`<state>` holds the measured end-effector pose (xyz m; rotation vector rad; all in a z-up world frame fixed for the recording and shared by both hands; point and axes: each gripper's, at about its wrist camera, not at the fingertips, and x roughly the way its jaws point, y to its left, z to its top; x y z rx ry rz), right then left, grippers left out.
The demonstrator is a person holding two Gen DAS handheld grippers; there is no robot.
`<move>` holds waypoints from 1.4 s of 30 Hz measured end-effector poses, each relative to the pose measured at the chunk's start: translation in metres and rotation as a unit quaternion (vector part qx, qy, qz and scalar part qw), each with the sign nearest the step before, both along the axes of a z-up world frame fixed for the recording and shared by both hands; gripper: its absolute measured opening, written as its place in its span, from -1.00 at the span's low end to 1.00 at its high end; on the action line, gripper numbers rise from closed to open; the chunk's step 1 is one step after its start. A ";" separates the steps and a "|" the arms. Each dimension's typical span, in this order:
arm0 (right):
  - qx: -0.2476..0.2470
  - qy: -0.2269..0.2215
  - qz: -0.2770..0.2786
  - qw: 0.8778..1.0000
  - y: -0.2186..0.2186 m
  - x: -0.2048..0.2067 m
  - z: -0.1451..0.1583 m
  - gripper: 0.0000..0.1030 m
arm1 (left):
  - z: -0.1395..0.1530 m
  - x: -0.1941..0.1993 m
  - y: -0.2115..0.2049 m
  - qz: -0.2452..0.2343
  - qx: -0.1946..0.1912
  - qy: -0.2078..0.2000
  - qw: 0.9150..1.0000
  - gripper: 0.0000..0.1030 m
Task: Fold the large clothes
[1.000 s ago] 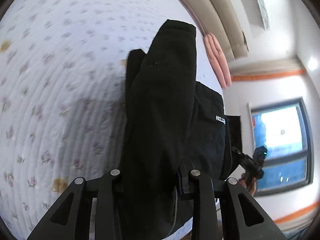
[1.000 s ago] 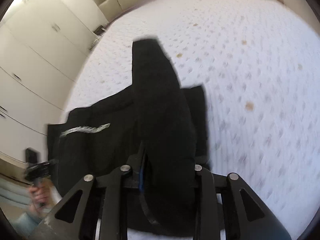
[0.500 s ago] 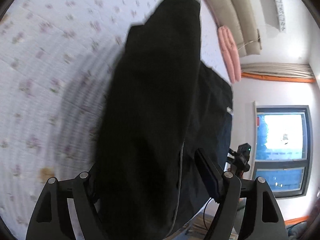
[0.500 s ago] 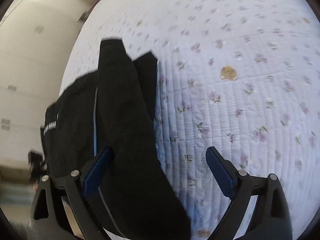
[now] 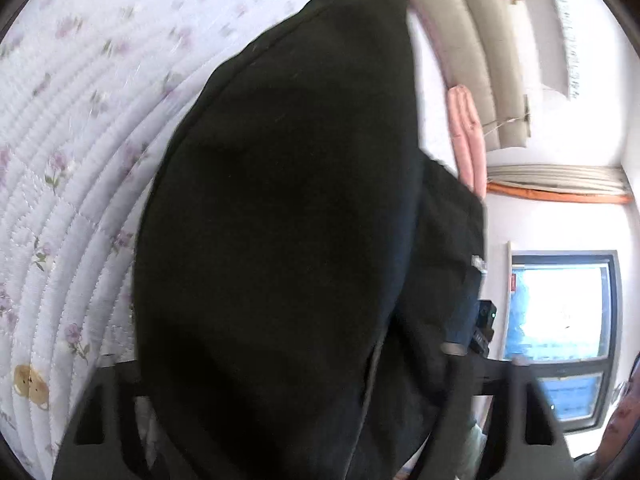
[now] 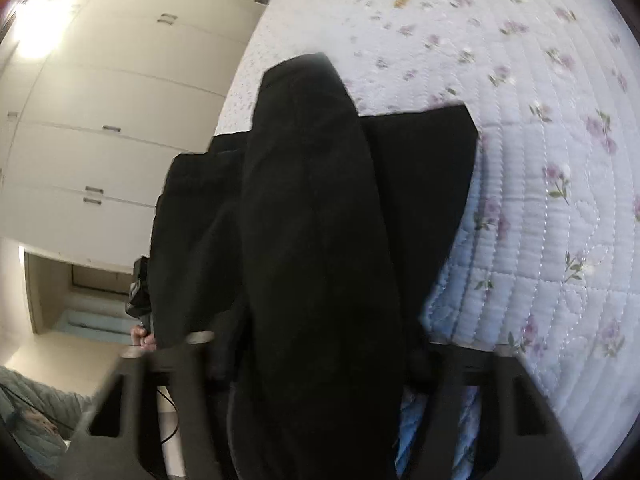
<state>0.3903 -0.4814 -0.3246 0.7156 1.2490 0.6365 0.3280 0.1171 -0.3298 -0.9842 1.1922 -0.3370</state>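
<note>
From my left claw (image 5: 288, 408) I see a thick roll of the black garment (image 5: 280, 220) running straight out between the two fingers and away over the quilted bedspread (image 5: 60, 160), filling most of the view. The jaws have just been closing with that cloth between them; the fabric hides both pads, so I cannot tell whether they actually press on it. More of the garment spreads flat to the right of the roll, toward the window (image 5: 560, 320), and a pink folded blanket (image 5: 466, 132) lies beyond it near the headboard (image 5: 460, 32). My right claw (image 6: 316, 372) shows the same picture from the other end: a long black fold (image 6: 312, 240) lies lengthwise between its fingers, with flat panels of the garment spreading to both sides on the bed. Those jaws have also just been closing around the fold, and again the cloth covers the pads, so I cannot tell if they grip. To the left stand the white wardrobe doors (image 6: 120, 120), and a hand (image 6: 142, 336) shows at the garment's edge.
</note>
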 end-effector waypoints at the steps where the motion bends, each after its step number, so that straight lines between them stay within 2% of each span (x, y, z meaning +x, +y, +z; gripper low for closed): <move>1: -0.001 -0.005 -0.003 1.000 0.003 -0.003 0.004 -0.14 | 0.009 -0.003 -0.005 0.001 0.006 -0.011 1.000 0.03; 3: 0.001 -0.025 -0.015 1.000 0.000 -0.019 0.023 -0.28 | 0.030 -0.010 -0.010 -0.001 0.007 -0.037 0.999 -0.18; 6: -0.004 -0.054 -0.020 0.998 -0.002 -0.037 0.054 -0.31 | 0.073 -0.023 -0.023 -0.021 0.000 -0.079 0.997 -0.23; 12: -0.048 -0.103 -0.029 0.993 0.030 -0.088 0.132 -0.31 | 0.144 -0.036 -0.045 -0.064 -0.005 -0.137 0.988 -0.24; 15: -0.047 -0.109 -0.056 0.991 0.036 -0.109 0.149 -0.32 | 0.172 -0.050 -0.046 -0.087 -0.014 -0.156 0.984 -0.24; 18: -0.050 -0.106 -0.076 0.990 0.035 -0.114 0.155 -0.32 | 0.185 -0.073 -0.030 -0.112 -0.021 -0.160 0.981 -0.24; 20: -0.063 -0.101 -0.088 0.989 0.038 -0.117 0.155 -0.31 | 0.183 -0.090 0.005 -0.124 -0.022 -0.155 0.980 -0.24; 23: -0.071 -0.078 -0.102 0.989 0.036 -0.107 0.138 -0.31 | 0.168 -0.103 0.012 -0.131 -0.026 -0.130 0.982 -0.24; 26: -0.079 -0.044 -0.104 0.990 0.048 -0.111 0.113 -0.31 | 0.135 -0.117 0.017 -0.132 -0.010 -0.102 0.986 -0.24; 29: -0.088 -0.002 -0.099 0.991 0.055 -0.108 0.061 -0.31 | 0.089 -0.130 0.032 -0.111 0.006 -0.061 0.992 -0.24; 30: -0.090 0.013 -0.100 0.991 0.063 -0.103 0.041 -0.28 | 0.065 -0.132 0.037 -0.105 0.024 -0.042 0.993 -0.24; 31: -0.114 0.030 -0.106 0.987 0.063 -0.098 0.016 -0.26 | 0.045 -0.134 0.043 -0.093 0.045 -0.029 0.994 -0.23; 32: -0.140 0.035 -0.116 0.983 0.060 -0.096 0.003 -0.20 | 0.029 -0.136 0.051 -0.081 0.038 -0.024 0.996 -0.12; 33: -0.140 0.045 -0.130 0.980 0.053 -0.094 -0.011 -0.11 | 0.005 -0.137 0.063 -0.062 0.004 -0.017 0.998 0.02; 35: -0.093 0.067 -0.171 0.979 0.036 -0.094 -0.035 0.03 | -0.016 -0.138 0.073 -0.044 -0.040 -0.004 0.998 0.23; 36: -0.086 0.073 -0.183 0.977 0.032 -0.093 -0.044 0.09 | -0.021 -0.137 0.073 -0.045 -0.047 -0.007 0.998 0.28; 37: -0.088 0.071 -0.184 0.976 0.033 -0.093 -0.046 0.11 | -0.019 -0.137 0.070 -0.053 -0.032 -0.020 0.998 0.30; 39: -0.116 0.053 -0.182 0.975 0.024 -0.101 -0.042 0.23 | -0.007 -0.139 0.068 -0.065 0.004 -0.044 0.997 0.34; 42: -0.160 0.030 -0.187 0.969 0.024 -0.106 -0.039 0.28 | 0.008 -0.144 0.081 -0.053 0.028 -0.068 0.996 0.34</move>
